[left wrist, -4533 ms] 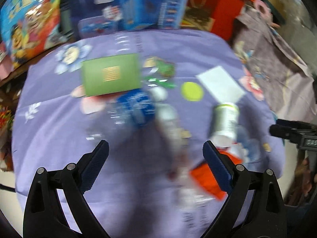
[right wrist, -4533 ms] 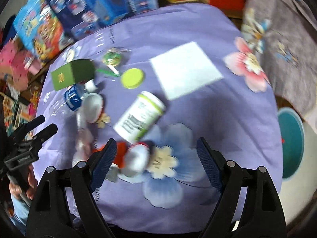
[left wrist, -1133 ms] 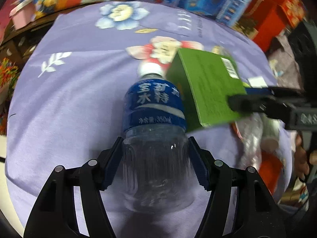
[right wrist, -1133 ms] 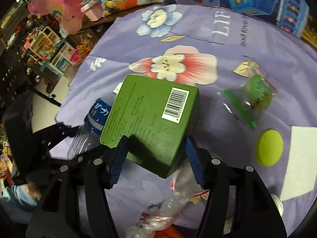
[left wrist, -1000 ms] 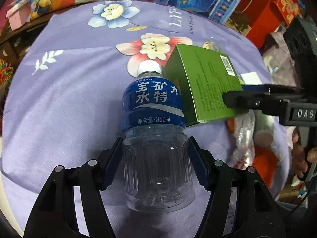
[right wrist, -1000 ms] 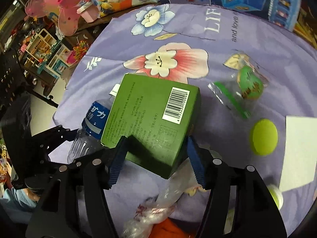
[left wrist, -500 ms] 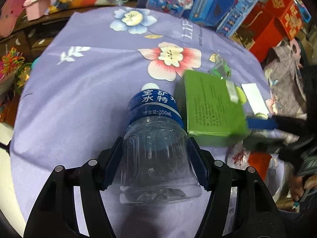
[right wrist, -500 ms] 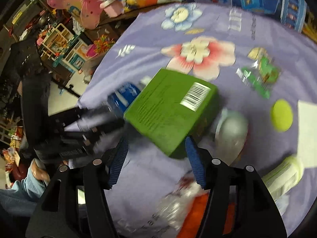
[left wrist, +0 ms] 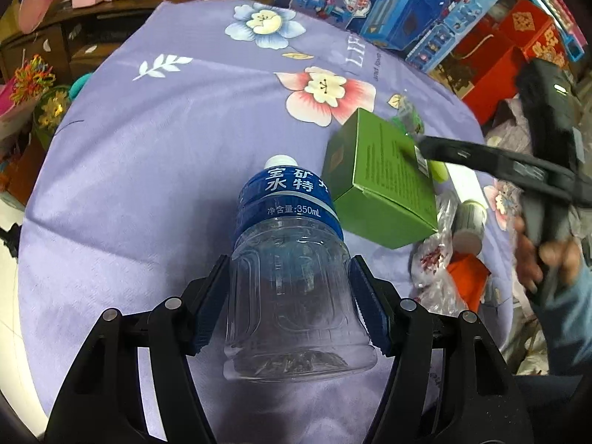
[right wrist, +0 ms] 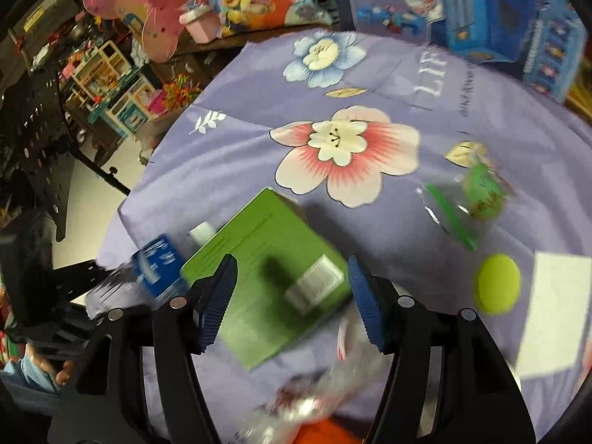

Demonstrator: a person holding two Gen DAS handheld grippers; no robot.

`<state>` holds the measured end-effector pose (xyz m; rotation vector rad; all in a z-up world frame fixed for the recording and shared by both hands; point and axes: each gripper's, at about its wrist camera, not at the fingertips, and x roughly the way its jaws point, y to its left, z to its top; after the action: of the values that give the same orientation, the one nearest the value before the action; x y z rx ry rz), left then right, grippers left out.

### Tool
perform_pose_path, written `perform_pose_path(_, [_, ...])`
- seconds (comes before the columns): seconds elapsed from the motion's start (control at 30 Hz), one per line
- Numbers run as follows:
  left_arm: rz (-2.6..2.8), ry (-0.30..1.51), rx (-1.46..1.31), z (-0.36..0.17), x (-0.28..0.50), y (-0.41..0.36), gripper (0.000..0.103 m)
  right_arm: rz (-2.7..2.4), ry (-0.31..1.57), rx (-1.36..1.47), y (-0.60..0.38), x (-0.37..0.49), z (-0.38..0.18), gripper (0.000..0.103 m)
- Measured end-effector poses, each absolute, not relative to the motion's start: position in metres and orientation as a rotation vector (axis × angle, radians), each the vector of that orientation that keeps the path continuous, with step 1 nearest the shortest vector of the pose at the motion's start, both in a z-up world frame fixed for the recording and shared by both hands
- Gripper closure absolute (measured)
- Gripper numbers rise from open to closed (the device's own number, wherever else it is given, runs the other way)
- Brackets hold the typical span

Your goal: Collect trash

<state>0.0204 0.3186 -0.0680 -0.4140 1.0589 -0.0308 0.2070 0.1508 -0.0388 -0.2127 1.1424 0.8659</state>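
My left gripper (left wrist: 289, 305) holds the clear water bottle (left wrist: 288, 259) tight between its jaws, above the purple flowered surface (left wrist: 148, 140). My right gripper (right wrist: 292, 298) has its jaws around the green box (right wrist: 264, 285), but I cannot tell if they press it or are already loose; the box is blurred, just beside the bottle.

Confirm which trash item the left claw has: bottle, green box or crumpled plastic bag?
The clear bottle with the blue label: the left claw pinches its lower body. The green box sits in the right claw.
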Motion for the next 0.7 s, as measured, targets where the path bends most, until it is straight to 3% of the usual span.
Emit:
perform_pose_path(0.03, [-0.028, 1.061, -0.419, -0.068, 0.018, 0.319, 0.037, 0.870, 1.138, -0.214, 0.152, 0.211, -0.042, 0.037])
perform_pose_path(0.27, [-0.012, 1.087, -0.385, -0.073, 0.028, 0.310, 0.037, 0.957, 1.258, -0.108, 0.154, 0.208, -0.062, 0.039])
perform_pose_path(0.33, [-0.018, 1.085, -0.385, -0.075, 0.034, 0.309, 0.037, 0.997, 1.272, -0.078, 0.149, 0.194, -0.056, 0.065])
perform_pose_path(0.63, [-0.074, 1.099, -0.318, -0.083, 0.052, 0.283, 0.037, 0.906, 1.189, -0.069, 0.134, 0.148, -0.029, 0.099])
perform_pose_path(0.7, [-0.088, 1.067, -0.321, -0.072, 0.055, 0.281, 0.037, 0.874, 1.153, -0.042, 0.125, 0.143, -0.017, 0.101])
